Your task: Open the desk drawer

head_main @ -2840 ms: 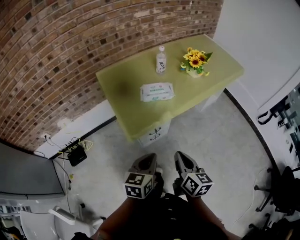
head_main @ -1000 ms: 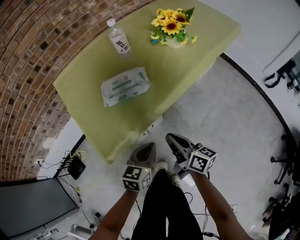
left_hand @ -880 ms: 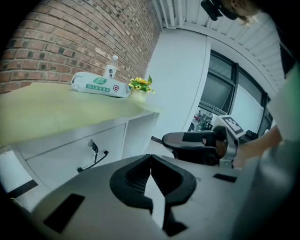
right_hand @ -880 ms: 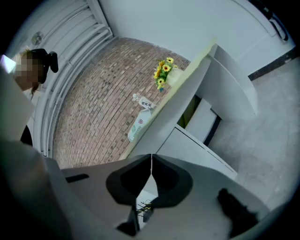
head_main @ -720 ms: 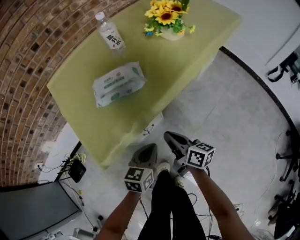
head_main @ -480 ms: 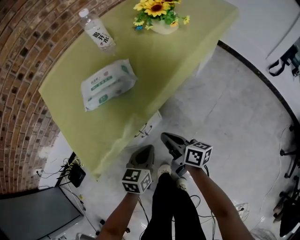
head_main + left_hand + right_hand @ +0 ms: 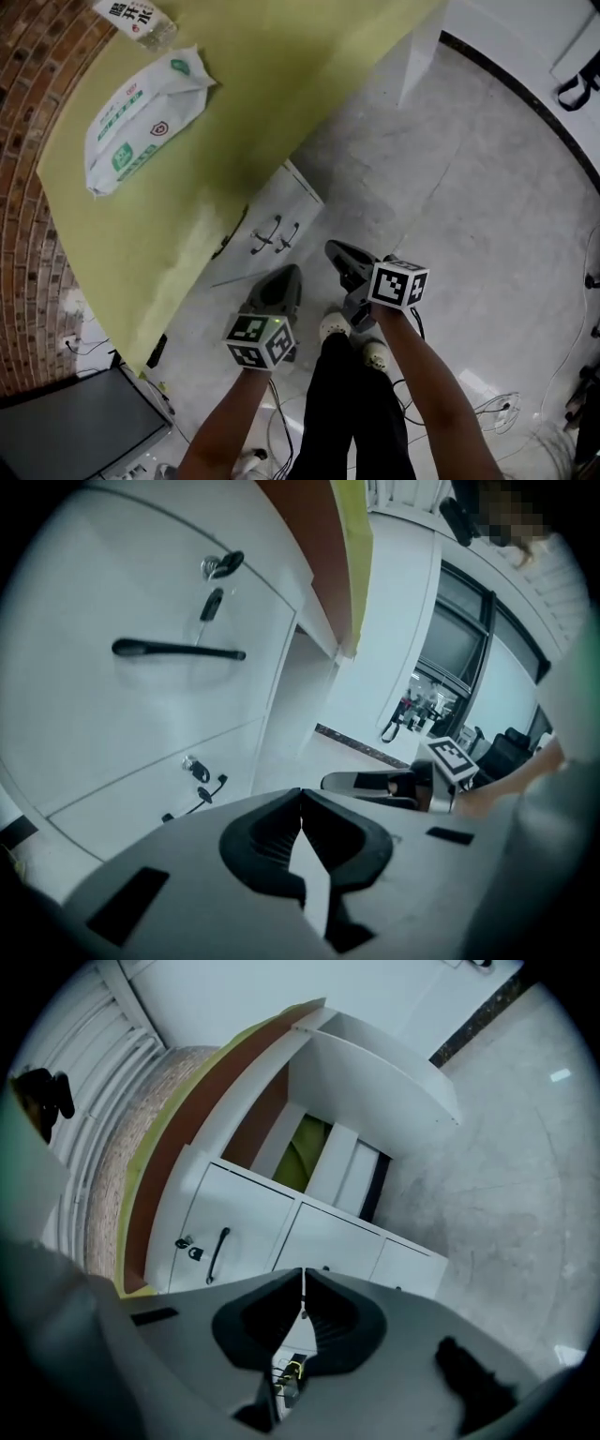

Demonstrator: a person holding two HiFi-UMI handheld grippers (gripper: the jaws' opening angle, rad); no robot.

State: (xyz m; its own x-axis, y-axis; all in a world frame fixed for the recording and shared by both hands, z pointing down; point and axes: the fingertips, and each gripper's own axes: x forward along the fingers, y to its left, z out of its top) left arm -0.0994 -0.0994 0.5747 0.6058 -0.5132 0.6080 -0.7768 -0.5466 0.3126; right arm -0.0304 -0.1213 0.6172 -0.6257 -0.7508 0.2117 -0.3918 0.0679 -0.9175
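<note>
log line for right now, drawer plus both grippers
stage: pre-grasp | drawer: closed | handle: untouched | left gripper: jaws shut, empty | right gripper: jaws shut, empty

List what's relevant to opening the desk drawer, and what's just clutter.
Job:
- top drawer
- drawer handle
- left gripper, shut, empty
- right gripper, shut, empty

Lying about:
- wipes pack
- water bottle
- floor cables

The tablecloth (image 7: 281,66) was yellow-green, the wipes pack (image 7: 141,114) at eleven o'clock white with green print. The drawers (image 7: 292,194) were white with black handles (image 7: 266,233), the floor (image 7: 469,169) mottled grey.
</note>
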